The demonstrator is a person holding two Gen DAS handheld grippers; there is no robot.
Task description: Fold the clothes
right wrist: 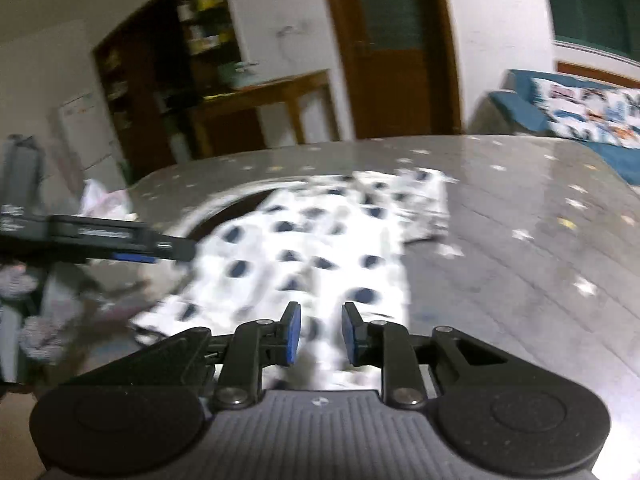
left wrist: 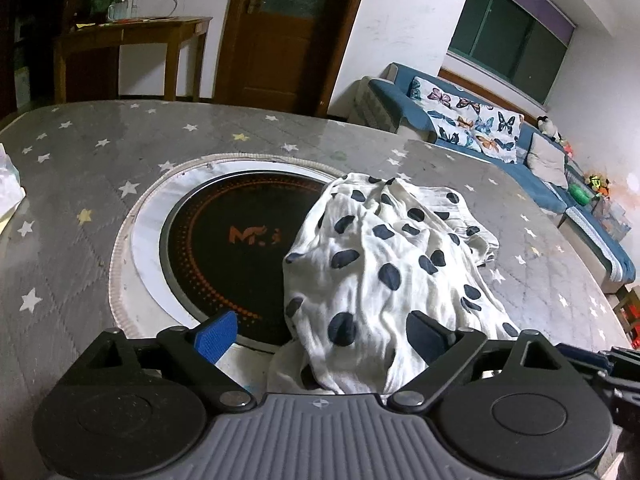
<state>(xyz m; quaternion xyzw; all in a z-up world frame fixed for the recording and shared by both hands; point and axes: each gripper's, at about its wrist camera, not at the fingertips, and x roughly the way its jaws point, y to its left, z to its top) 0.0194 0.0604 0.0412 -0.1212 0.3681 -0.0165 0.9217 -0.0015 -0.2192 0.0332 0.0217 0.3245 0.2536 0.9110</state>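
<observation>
Left gripper: jaws spread wide, nothing pinched. The cloth, white with dark blue spots, lies crumpled between and beyond the two pads; its near edge drops out of sight under the gripper body, and whether the right-hand pad touches the fabric cannot be told. Right gripper: jaws apart with a narrower gap, nothing between them; the view is motion-blurred. In that view the cloth sits directly ahead of the fingertips and runs away from them toward the far side of the table; the near hem passes below the pads, contact not determinable. The left gripper shows at that view's left edge, level with the cloth's left border. The cloth rests on the table, which wears a grey cover with white and yellow stars. Its left part overlaps a round black hob with orange markings, set in a white ring at the table's middle; its right part lies bunched on the grey cover. A pale bag sits at the table's left edge. Beyond the table: a wooden side table carrying jars, a brown door, a blue sofa with a butterfly-print throw, and a dark window above it.
</observation>
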